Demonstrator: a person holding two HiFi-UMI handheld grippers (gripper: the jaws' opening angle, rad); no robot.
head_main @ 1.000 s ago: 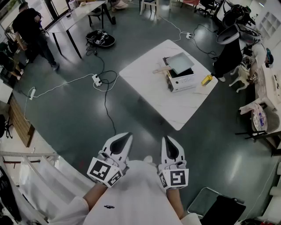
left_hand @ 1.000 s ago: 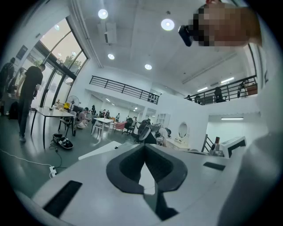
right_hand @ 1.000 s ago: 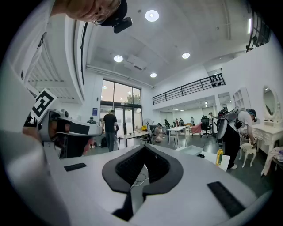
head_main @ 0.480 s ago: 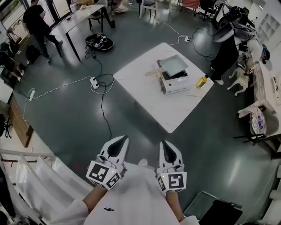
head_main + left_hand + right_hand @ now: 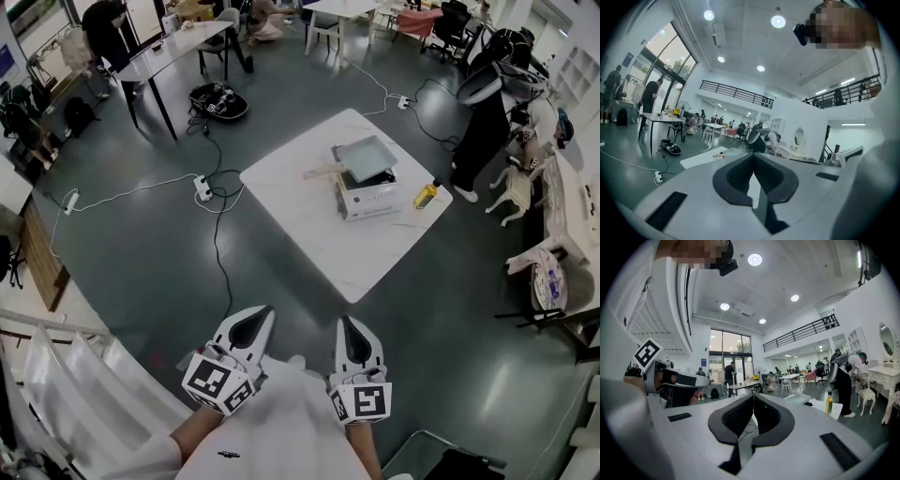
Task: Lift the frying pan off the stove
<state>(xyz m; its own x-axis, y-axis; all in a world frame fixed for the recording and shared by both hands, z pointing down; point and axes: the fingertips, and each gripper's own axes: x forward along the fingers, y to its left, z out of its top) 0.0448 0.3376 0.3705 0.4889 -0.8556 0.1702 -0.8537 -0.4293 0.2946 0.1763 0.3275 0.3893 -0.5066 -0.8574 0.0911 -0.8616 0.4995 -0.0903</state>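
Bare dark grey floor [image 5: 291,300] lies open up to the near corner of the white square table [image 5: 309,234]. A white power strip with black cables [image 5: 202,188] lies left of that path. The table's near side is bare; a white box stove [image 5: 367,197] and a yellow bottle [image 5: 426,195] crowd its far right.

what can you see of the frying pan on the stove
The frying pan is square, shallow and pale grey, seemingly empty, with a light wooden-looking handle pointing left in the head view. It sits on the white boxy stove on the white table; nothing else touches it.
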